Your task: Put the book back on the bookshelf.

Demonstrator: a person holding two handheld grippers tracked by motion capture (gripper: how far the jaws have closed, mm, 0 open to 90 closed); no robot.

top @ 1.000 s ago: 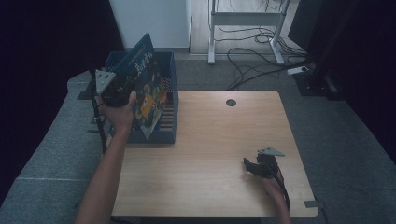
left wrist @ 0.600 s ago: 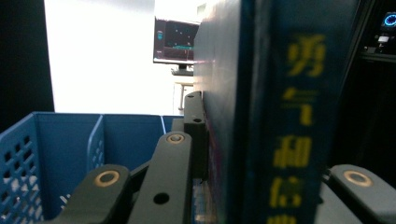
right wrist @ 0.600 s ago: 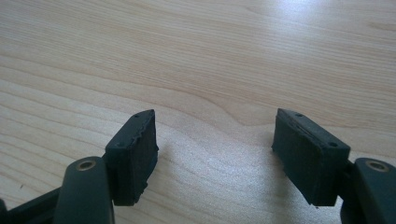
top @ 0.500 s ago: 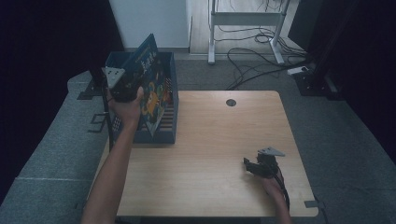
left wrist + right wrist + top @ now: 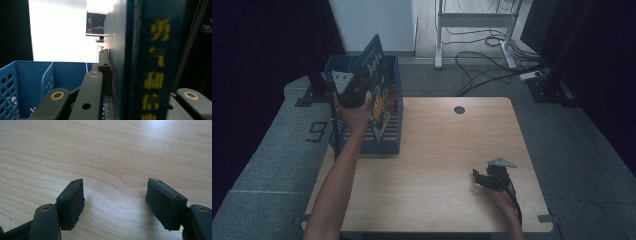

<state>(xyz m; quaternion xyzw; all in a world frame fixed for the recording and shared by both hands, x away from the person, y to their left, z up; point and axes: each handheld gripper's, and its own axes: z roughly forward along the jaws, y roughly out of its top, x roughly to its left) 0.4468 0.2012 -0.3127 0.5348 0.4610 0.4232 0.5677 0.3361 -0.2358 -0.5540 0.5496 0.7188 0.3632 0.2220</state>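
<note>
At the worktop's left edge: blue perforated plastic crate (image 5: 389, 120) with upright dividers, standing against the pale wooden table (image 5: 437, 150).
Left gripper (image 5: 349, 87): raised above the crate's far end, jaws clamped on a thin dark-blue hardcover book (image 5: 374, 95).
Book: upright and slightly tilted, lower part inside the crate, top edge rising above the crate's rim; yellow lettering on the spine (image 5: 155, 65) in the left gripper view.
Right gripper (image 5: 484, 179): low over the worktop near the near right corner, jaws apart, bare wood between the pads (image 5: 72, 202).
Far edge: small round dark hole (image 5: 459, 109) in the tabletop.
</note>
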